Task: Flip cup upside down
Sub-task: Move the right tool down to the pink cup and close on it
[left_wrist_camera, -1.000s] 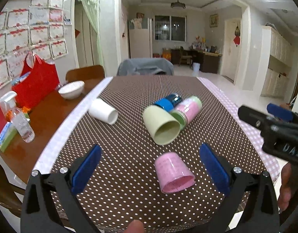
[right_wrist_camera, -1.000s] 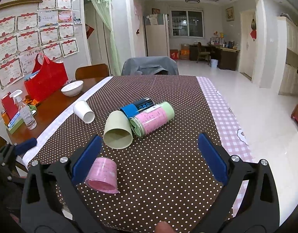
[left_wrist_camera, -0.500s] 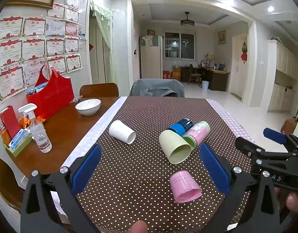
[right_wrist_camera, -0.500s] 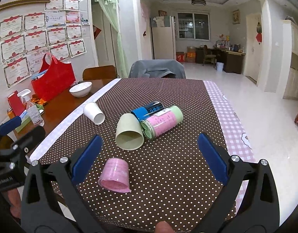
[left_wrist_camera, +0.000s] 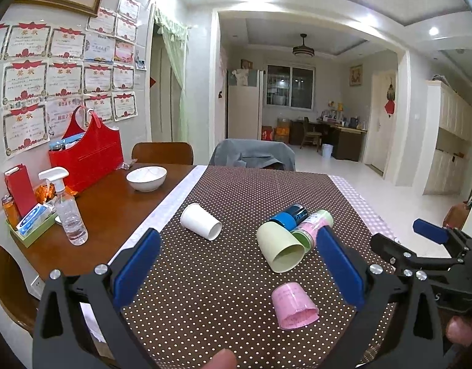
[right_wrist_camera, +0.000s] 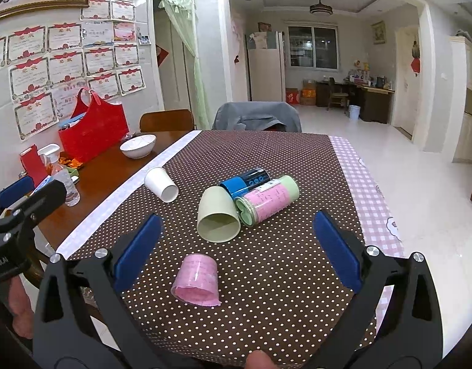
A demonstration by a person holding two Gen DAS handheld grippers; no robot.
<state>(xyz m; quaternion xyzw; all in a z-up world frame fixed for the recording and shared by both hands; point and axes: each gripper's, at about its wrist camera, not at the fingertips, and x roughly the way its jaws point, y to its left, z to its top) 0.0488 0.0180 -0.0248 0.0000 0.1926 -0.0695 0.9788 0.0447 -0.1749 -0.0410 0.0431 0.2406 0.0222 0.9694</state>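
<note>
A pink cup (left_wrist_camera: 294,306) stands upside down on the dotted brown tablecloth (left_wrist_camera: 223,276) near the front edge; it also shows in the right wrist view (right_wrist_camera: 196,279). A pale green cup (left_wrist_camera: 279,250) (right_wrist_camera: 218,219) and a white cup (left_wrist_camera: 200,221) (right_wrist_camera: 160,184) lie on their sides farther back. My left gripper (left_wrist_camera: 239,264) is open and empty, above the table's front. My right gripper (right_wrist_camera: 236,246) is open and empty, also held back from the cups, and shows at the right of the left wrist view (left_wrist_camera: 426,246).
A pink-and-green canister (right_wrist_camera: 268,204) and a blue can (right_wrist_camera: 245,181) lie beside the green cup. On the bare wood at the left stand a white bowl (left_wrist_camera: 146,178), a spray bottle (left_wrist_camera: 68,212) and a red bag (left_wrist_camera: 85,150). Chairs stand at the far end.
Both grippers have pulled back and up from the table, so the cups look farther away. The pink cup stays upside down in place. Both grippers stayed open.
</note>
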